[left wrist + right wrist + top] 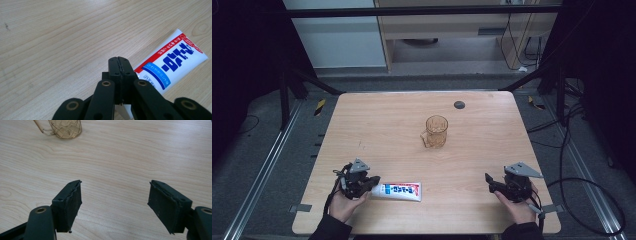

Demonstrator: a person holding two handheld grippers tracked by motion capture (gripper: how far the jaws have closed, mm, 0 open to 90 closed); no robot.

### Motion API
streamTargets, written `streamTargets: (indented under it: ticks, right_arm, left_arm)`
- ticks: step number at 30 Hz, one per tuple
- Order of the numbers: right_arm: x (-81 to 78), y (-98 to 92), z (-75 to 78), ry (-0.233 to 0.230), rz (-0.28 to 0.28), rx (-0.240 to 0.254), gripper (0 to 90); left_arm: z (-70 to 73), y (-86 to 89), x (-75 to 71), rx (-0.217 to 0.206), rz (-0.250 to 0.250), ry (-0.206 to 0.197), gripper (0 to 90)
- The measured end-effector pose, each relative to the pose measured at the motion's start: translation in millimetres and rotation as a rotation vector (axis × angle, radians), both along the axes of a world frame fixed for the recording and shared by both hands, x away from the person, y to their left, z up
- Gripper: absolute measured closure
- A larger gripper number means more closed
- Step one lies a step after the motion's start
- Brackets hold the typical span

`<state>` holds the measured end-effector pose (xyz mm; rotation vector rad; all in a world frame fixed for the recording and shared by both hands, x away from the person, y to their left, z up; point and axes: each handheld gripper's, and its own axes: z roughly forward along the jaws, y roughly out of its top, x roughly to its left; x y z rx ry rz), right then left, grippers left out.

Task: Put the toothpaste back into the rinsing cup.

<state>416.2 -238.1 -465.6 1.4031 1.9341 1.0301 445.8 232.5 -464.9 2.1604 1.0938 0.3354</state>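
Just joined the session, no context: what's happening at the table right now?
A person holds a two-jaw gripper in each hand at a wooden table. The left gripper has its jaws pressed together with nothing between them, right beside the cap end of a toothpaste tube lying flat near the front edge. The right gripper rests with its jaws wide apart over bare wood, holding nothing. An amber glass mug stands upright mid-table, untouched.

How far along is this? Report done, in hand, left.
Done: nothing visible; the toothpaste tube lies flat. In hand: left gripper, jaws shut, sits at its left end, no grip evident. Left: grasping and moving it, perhaps to the glass mug; right gripper is open.
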Motion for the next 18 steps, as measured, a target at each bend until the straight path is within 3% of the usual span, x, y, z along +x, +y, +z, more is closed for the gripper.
streamTargets:
  ticks: [18]
  right_arm:
    - [-0.4, -6.2, -3.1, 0.01, -0.016, -0.007, 25.9]
  left_arm:
    - [1.0, 3.1, -10.9, -0.005, -0.026, 0.015, 89.1]
